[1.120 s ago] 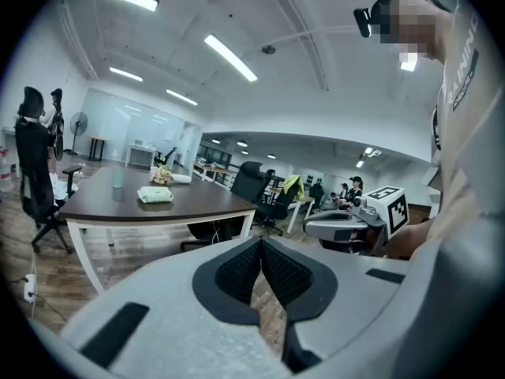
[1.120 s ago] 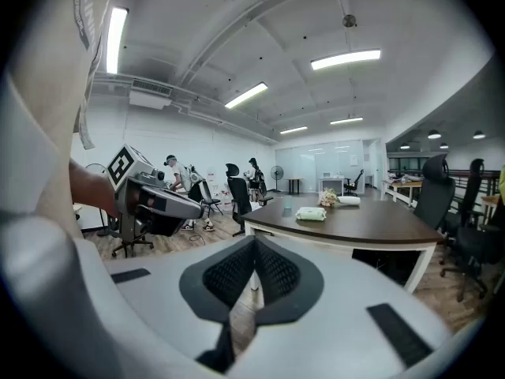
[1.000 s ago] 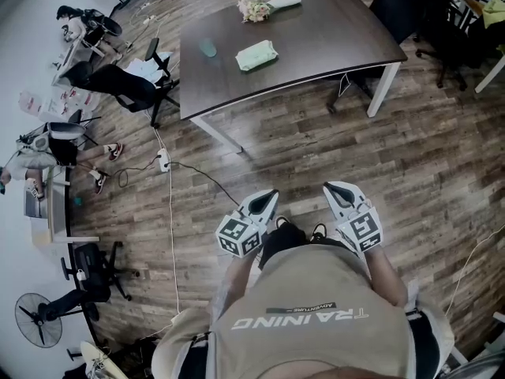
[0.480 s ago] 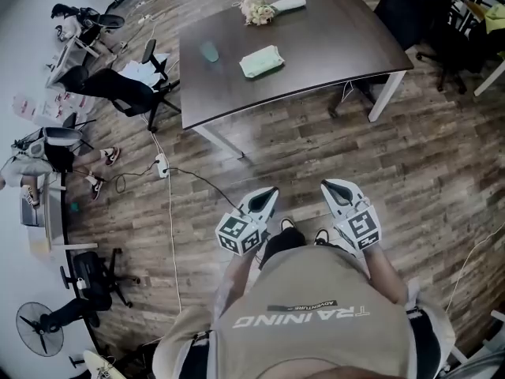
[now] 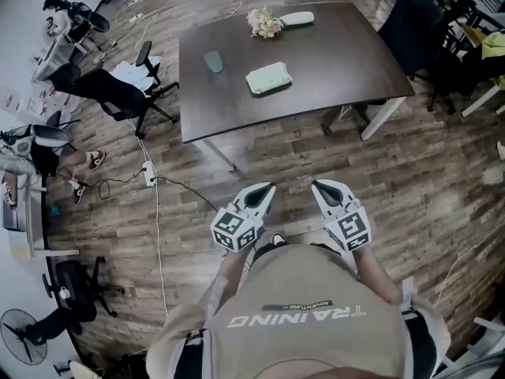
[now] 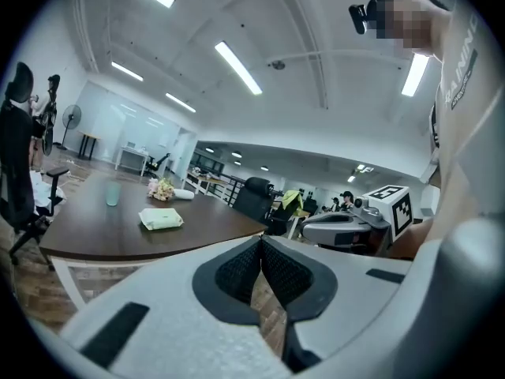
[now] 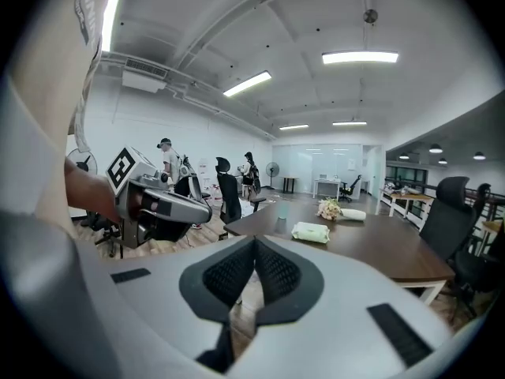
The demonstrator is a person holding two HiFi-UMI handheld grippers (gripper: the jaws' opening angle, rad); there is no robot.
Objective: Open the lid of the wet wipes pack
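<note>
The pale green wet wipes pack (image 5: 268, 78) lies flat near the middle of the dark brown table (image 5: 339, 61), its lid down. It also shows in the left gripper view as the pack (image 6: 161, 219) and in the right gripper view as the pack (image 7: 311, 232). Both grippers are held side by side over the wooden floor, well short of the table and pointing toward it. My left gripper (image 5: 267, 189) is shut and empty, its pads meeting (image 6: 260, 245). My right gripper (image 5: 319, 185) is shut too, with nothing between its jaws (image 7: 254, 245).
On the table stand a teal cup (image 5: 213, 61), a small flower bunch (image 5: 266, 24) and a white oblong object (image 5: 297, 18). Black office chairs (image 5: 118, 93) stand left of the table, another chair (image 5: 414, 18) at its right. A cable and power strip (image 5: 147, 174) lie on the floor.
Both grippers and the person have moved forward toward the table, which now lies nearer. Both pairs of jaws stay shut.
</note>
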